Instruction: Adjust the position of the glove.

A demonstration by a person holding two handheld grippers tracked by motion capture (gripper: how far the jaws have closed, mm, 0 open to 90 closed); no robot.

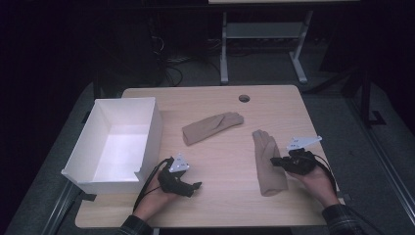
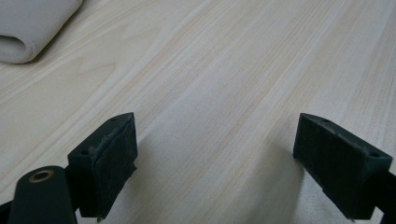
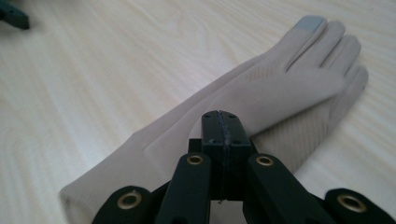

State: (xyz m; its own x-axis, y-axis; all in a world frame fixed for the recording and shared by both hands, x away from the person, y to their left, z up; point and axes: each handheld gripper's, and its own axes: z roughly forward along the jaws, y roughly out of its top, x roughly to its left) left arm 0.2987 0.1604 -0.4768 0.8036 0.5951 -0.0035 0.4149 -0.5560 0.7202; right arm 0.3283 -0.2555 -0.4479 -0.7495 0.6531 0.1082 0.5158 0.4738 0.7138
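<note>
Right now, operator, this is how your table stands:
Right gripper: your right gripper (image 1: 277,160) has its jaws pressed fully together, pad against pad. In the right gripper view (image 3: 223,122) they sit over the near glove, but you cannot tell whether any cloth is pinched between them.
Near glove: the near glove (image 1: 268,164) lies flat on the table (image 1: 220,205) just left of your right hand, cuff toward you, fingers pointing away. One fingertip carries a grey patch (image 3: 311,22).
Left gripper: your left gripper (image 1: 195,188) rests low over bare wood near the front edge, jaws spread wide with nothing between them (image 2: 215,158).
Far glove: the far glove (image 1: 211,127) lies apart from the first, near the table's middle, angled across it. Its cuff end shows at the top left of the left gripper view (image 2: 32,28).
Box: the white box (image 1: 85,147) stands open on the left side of the table, just beside your left hand.
</note>
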